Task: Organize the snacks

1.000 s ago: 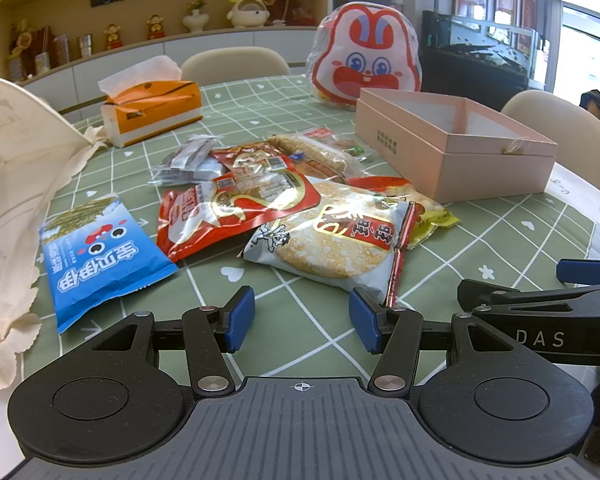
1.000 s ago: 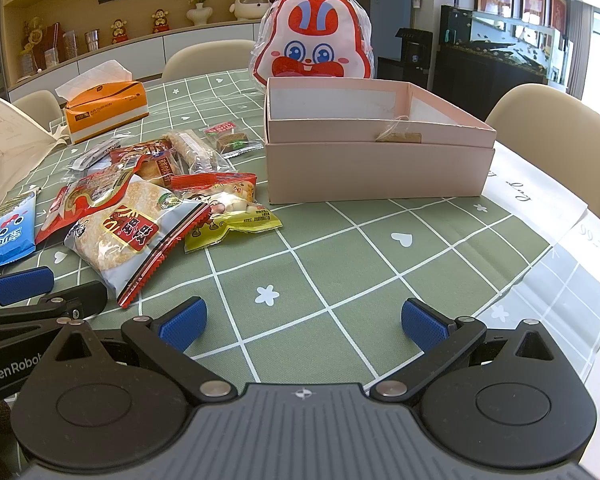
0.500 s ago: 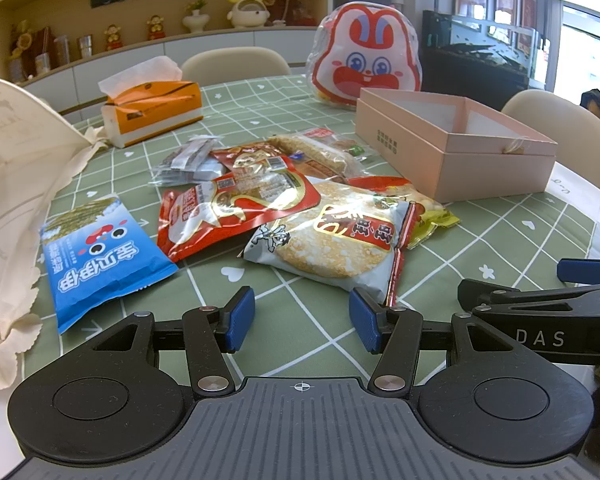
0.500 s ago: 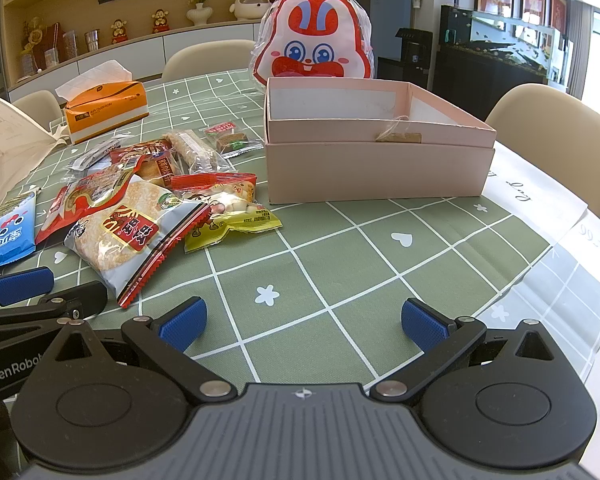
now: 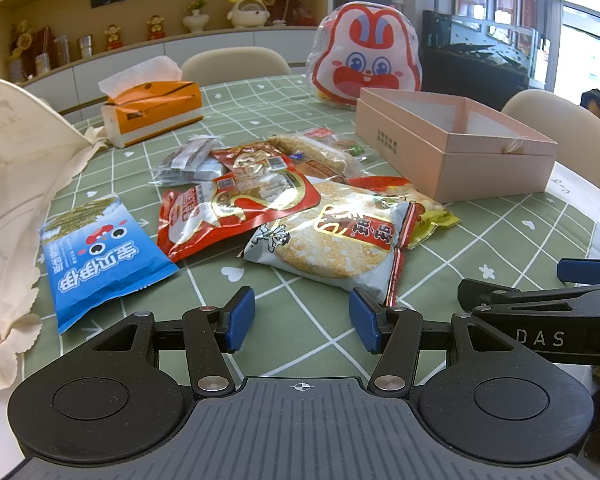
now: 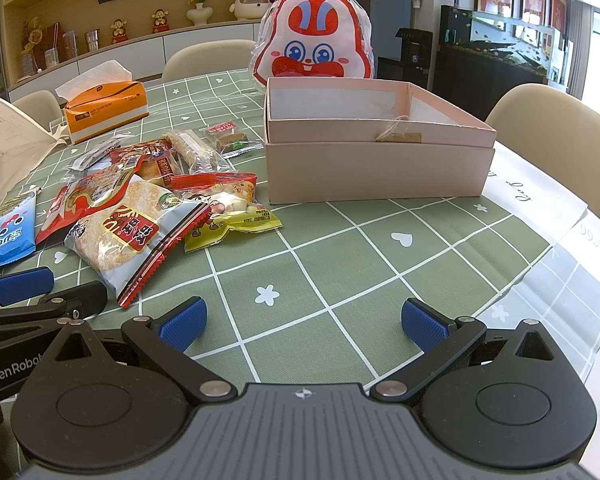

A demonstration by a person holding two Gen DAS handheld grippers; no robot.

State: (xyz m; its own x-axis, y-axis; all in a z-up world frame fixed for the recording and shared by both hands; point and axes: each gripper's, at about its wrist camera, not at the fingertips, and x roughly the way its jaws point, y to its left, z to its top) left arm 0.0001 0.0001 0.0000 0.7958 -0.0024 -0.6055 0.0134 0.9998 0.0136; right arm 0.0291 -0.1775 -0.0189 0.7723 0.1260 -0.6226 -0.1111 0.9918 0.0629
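Pink box [image 6: 380, 172] open on green checked tablecloth [image 6: 340, 272], snack packets [image 5: 284, 208] piled just left of it. Left gripper [image 5: 302, 320] jaws spread, empty; right gripper [image 6: 304, 320] spread wider, empty.

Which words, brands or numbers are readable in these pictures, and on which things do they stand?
"DAS": right hand-held gripper.
"GenRobo", cut off: left hand-held gripper.
"AIR CUSHION": orange tissue box.
Snack packets, blue packet: Chinese print.
Pink box label: too small.
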